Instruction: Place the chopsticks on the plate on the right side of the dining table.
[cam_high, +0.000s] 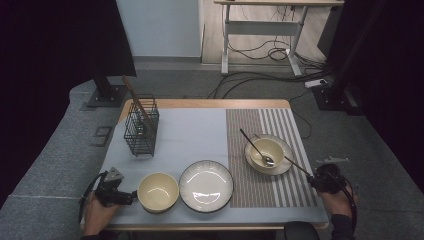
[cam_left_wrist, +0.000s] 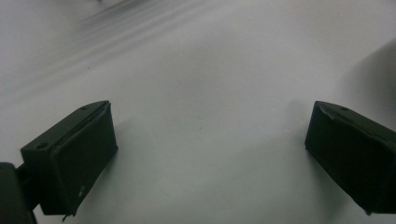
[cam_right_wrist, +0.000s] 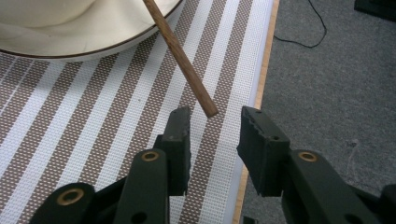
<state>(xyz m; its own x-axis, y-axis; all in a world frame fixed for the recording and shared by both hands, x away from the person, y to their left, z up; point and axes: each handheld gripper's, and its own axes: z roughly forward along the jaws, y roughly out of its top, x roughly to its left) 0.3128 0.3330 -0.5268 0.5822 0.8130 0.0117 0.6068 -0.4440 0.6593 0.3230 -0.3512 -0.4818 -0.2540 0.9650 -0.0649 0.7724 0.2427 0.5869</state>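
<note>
The left gripper lay low at the near left corner of the table, held in the person's left hand. Its jaws stood wide apart over bare pale cloth, with nothing between them. Just beyond its tips, to its right, sat an empty cream bowl; whether the tips touched the bowl's side could not be told from above. Farther off from that gripper, toward the far left of the table, stood a black wire basket with a brown stick leaning out of its top.

Right of the cream bowl rested a flat plate with a dark rim, the two close together but apart. Next came a striped mat, and on it a bowl on a saucer with a spoon lying in it.

A wooden chopstick leaned on that saucer's rim and sloped down toward the right gripper. In the right gripper view its free end hung just ahead of the tips, roughly in line with the gap between them. The jaws were set fairly narrow but apart, and neither pad pressed on the chopstick. That gripper sat at the right edge of the mat, held by the right hand, with grey carpet to its right.
</note>
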